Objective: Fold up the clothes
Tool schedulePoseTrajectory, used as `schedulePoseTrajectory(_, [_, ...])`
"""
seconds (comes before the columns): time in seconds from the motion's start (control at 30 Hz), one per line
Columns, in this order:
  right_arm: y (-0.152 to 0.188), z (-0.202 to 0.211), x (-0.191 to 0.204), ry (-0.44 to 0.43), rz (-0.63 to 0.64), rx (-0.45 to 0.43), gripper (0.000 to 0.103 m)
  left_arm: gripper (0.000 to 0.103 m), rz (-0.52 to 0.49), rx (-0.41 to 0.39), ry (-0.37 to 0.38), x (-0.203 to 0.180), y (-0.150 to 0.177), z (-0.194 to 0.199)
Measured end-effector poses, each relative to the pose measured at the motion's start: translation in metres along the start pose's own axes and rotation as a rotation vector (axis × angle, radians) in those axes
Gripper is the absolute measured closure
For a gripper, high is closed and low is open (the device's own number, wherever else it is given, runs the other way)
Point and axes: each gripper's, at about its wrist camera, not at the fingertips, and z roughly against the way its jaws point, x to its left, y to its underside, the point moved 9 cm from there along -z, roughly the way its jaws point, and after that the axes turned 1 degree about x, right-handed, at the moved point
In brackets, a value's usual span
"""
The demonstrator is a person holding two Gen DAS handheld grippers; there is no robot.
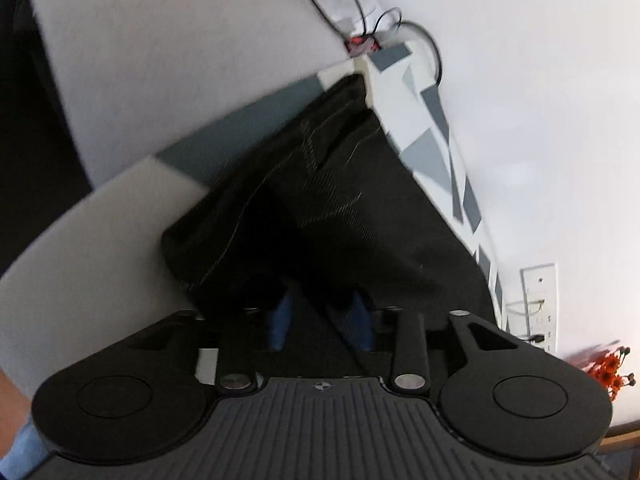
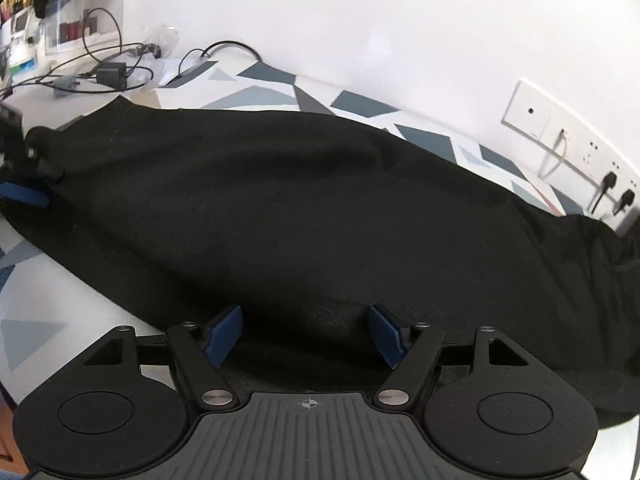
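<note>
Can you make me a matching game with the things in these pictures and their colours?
Things:
1. garment
2. flowers
3. wall
4. pads on the right hand-held gripper

Colours:
A. orange
B. blue
C. black
D. white

Pairs: 1-C, 2-A, 3-D, 4-B

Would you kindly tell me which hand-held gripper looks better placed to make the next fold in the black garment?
Probably the left hand-held gripper: the black garment is bunched between its blue fingers at one end. The right hand-held gripper stands open at the garment's long edge, gripping nothing.
</note>
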Motion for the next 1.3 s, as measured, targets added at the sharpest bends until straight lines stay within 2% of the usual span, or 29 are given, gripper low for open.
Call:
schedulePoseTrajectory(0.13, [-0.008,-0.01,-0.002,-0.014,-0.013,-0.002,0.036,0.055,0.016,-0.033,0.001,-0.01,-0.011,-0.005])
schedulePoseTrajectory(0.23, [-0.013,-0.015,0.002,-0.026,0.015,-0.016,0.039,0.054,-0.013,-0.055,-0.006,-0.011,-0.012,-0.003])
schedulePoseTrajectory(0.27, [-0.015,-0.015,0.004,-0.038,0.029,-0.016,0.044,0.057,-0.023,-0.061,-0.006,-0.012,-0.012,-0.003])
schedulePoseTrajectory(0.3, [-0.018,-0.016,0.005,-0.052,0.044,-0.013,0.062,0.067,-0.029,-0.069,-0.005,-0.012,-0.013,-0.002])
schedulePoseTrajectory(0.33, [-0.02,-0.015,0.005,-0.065,0.047,-0.007,0.074,0.076,-0.025,-0.073,-0.004,-0.012,-0.013,0.0])
schedulePoseTrajectory(0.37, [-0.023,-0.014,0.004,-0.076,0.042,0.0,0.09,0.083,-0.013,-0.069,-0.003,-0.01,-0.013,0.003])
schedulePoseTrajectory(0.43, [-0.029,-0.005,-0.003,-0.1,-0.008,-0.022,0.096,0.083,0.023,-0.047,0.008,-0.006,-0.011,0.007])
schedulePoseTrajectory(0.47, [-0.032,0.0,-0.007,-0.114,-0.032,-0.037,0.097,0.074,0.041,-0.033,0.0,-0.003,-0.01,0.008])
schedulePoseTrajectory(0.5, [-0.035,0.006,-0.01,-0.129,-0.048,-0.049,0.098,0.057,0.06,-0.018,-0.009,0.0,-0.009,0.009])
schedulePoseTrajectory(0.53, [-0.037,0.012,-0.014,-0.144,-0.062,-0.059,0.098,0.052,0.077,-0.011,-0.009,0.003,-0.008,0.01])
schedulePoseTrajectory(0.67, [-0.036,0.017,-0.023,-0.176,-0.075,-0.034,0.099,0.051,0.126,-0.024,0.038,0.004,-0.009,0.008])
schedulePoseTrajectory(0.73, [-0.034,0.015,-0.021,-0.173,-0.06,-0.021,0.099,0.052,0.107,-0.028,0.037,0.001,-0.01,0.005])
schedulePoseTrajectory(0.77, [-0.034,0.013,-0.019,-0.171,-0.052,-0.015,0.099,0.063,0.092,-0.028,0.027,0.0,-0.01,0.004])
schedulePoseTrajectory(0.8, [-0.033,0.012,-0.018,-0.168,-0.049,-0.012,0.099,0.084,0.071,-0.027,0.011,0.0,-0.009,0.005])
schedulePoseTrajectory(0.83, [-0.032,0.011,-0.017,-0.167,-0.052,-0.008,0.099,0.089,0.05,-0.027,-0.003,-0.001,-0.008,0.006])
schedulePoseTrajectory(0.97, [-0.03,0.01,-0.015,-0.174,-0.058,0.011,0.099,0.093,-0.015,-0.05,-0.031,-0.015,-0.008,0.021])
schedulePoseTrajectory(1.17, [-0.041,0.032,-0.024,-0.241,-0.103,0.007,0.099,0.094,-0.196,-0.177,0.031,-0.057,-0.016,0.069])
schedulePoseTrajectory(1.23, [-0.039,0.033,-0.021,-0.267,-0.087,0.032,0.099,0.094,-0.215,-0.165,-0.001,-0.048,-0.014,0.071])
schedulePoseTrajectory(1.3, [-0.031,0.028,-0.011,-0.274,-0.022,0.068,0.098,0.094,-0.236,-0.141,-0.072,-0.029,-0.009,0.062])
